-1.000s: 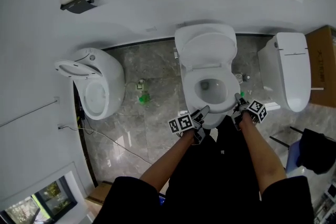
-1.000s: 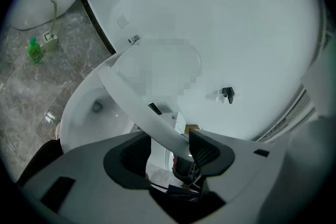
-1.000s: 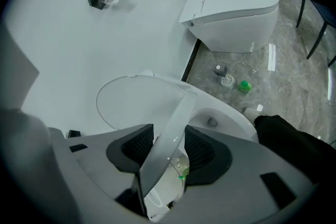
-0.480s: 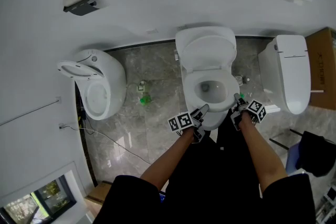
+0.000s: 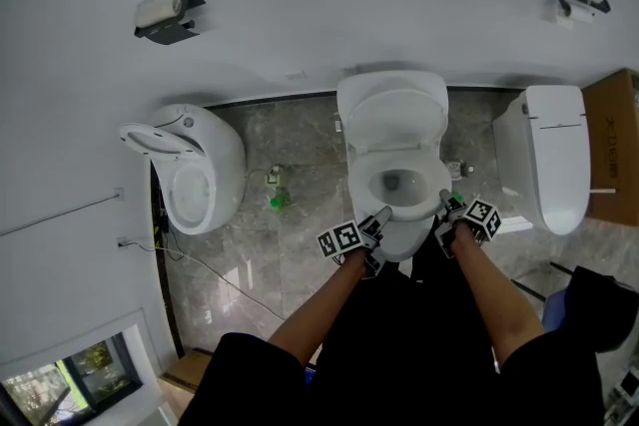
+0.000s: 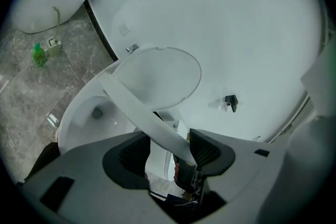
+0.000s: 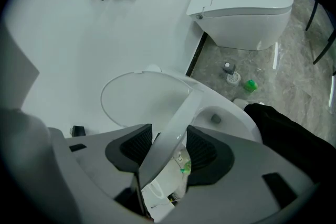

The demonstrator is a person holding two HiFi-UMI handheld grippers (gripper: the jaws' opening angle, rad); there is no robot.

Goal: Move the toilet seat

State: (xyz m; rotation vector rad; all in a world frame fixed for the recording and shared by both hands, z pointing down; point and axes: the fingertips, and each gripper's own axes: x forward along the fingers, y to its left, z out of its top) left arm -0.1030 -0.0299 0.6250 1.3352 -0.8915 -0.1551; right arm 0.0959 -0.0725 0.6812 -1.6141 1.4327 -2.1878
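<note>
The white toilet [image 5: 399, 234] stands in the middle with its lid [image 5: 394, 110] up against the wall. Its seat ring [image 5: 359, 170] is tilted up off the bowl. My left gripper [image 5: 379, 217] is shut on the ring's front left. In the left gripper view the seat [image 6: 137, 110] runs slantwise between the pads in front of the lid [image 6: 157, 78]. My right gripper [image 5: 446, 205] is shut on the front right. Its jaws have just been opening a little, with the seat [image 7: 178, 123] still between them, beside the lid [image 7: 139, 99].
A rounded white toilet [image 5: 190, 165] stands at the left and a closed one [image 5: 549, 155] at the right. A green bottle [image 5: 280, 203] and a cable [image 5: 200, 264] lie on the floor. A cardboard box [image 5: 614, 145] and a dark object [image 5: 599, 299] are at the far right.
Both grippers have edged slightly toward the lid with the front of the seat. The head view has shifted, so the toilet sits lower in it.
</note>
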